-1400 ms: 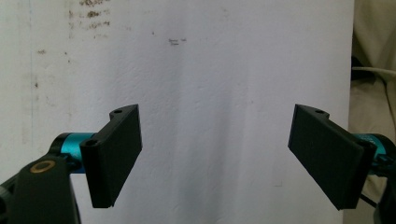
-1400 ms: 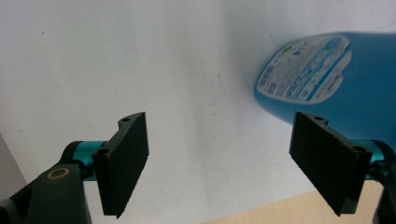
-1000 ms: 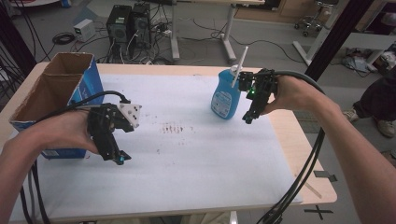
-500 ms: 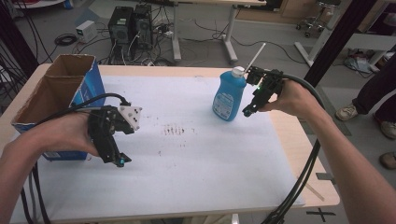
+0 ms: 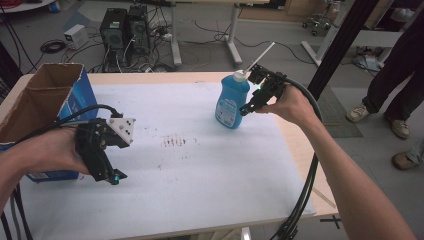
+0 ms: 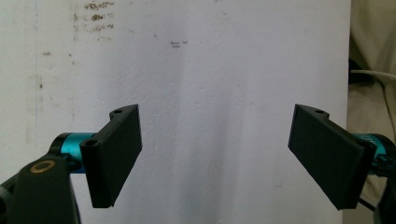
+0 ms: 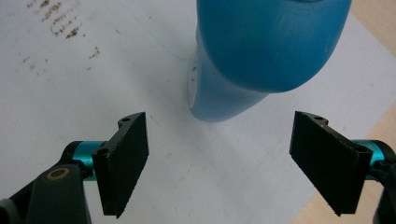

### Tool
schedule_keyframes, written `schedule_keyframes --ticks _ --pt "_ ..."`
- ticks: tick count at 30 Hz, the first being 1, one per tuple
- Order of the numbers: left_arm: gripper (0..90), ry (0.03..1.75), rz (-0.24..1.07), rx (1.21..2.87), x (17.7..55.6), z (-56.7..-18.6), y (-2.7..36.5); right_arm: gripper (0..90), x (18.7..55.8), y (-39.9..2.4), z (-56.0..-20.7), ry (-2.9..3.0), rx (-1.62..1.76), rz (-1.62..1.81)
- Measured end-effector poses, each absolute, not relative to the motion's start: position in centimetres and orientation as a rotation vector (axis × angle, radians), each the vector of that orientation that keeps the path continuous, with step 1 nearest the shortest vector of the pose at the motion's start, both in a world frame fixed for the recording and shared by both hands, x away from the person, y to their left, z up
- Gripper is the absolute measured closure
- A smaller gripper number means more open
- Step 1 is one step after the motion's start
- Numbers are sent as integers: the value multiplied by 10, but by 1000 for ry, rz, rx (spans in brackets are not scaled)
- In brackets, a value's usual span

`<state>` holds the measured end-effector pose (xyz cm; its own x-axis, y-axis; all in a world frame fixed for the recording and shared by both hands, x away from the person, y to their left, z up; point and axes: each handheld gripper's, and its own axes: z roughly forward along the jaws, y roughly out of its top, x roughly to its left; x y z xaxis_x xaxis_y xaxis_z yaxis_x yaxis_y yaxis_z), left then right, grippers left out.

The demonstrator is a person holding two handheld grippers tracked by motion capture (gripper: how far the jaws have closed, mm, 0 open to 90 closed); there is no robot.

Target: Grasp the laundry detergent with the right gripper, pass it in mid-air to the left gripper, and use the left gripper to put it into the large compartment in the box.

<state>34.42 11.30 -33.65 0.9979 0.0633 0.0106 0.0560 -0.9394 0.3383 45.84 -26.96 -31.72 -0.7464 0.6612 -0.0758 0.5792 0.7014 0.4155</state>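
- From the high view, your right claw [image 5: 248, 107] is up near the far right part of the table [image 5: 210, 200], just beside the blue bottle [image 5: 231, 100].
- The blue bottle stands up straight on the white sheet [image 5: 190, 165], close to the far edge and nearer the right edge than the left. It has a white cap on top.
- The jaws of your right claw are spread apart. They sit on the right side of the bottle. They look very close to it, but I cannot tell from here if they touch it.
- Your left claw [image 5: 112, 176] is over the left part of the table, near the front, well apart from the bottle. It points down at the white sheet and holds nothing.
- An open cardboard box [image 5: 40, 100] with blue sides sits at the far left corner, beside your left hand.
- Some small brown marks [image 5: 175, 142] are on the sheet near the middle of the table.
- In the left gripper view, your left claw [image 6: 215, 158] has its two black jaws wide apart. Only the white sheet [image 6: 210, 70] is between them.
- A few little brown marks [image 6: 95, 11] show near the top of that view.
- In the right gripper view, your right claw [image 7: 219, 168] has its jaws wide apart too.
- The blue bottle [image 7: 261, 51] is big and close, just past the jaw tips and a bit to the right. The jaws do not press on it.
- The bottle stands on the white sheet [image 7: 93, 93], near where bare table wood [image 7: 373, 28] shows at the right edge.
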Motion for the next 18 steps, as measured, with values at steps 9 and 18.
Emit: schedule_keyframes --ticks 9,18 --pt "175 82 33 2799 344 -338 113 190 462 -270 -327 2644 1022 628" --pt "175 94 29 2804 345 -339 115 189 469 -265 -335 2605 1018 694"
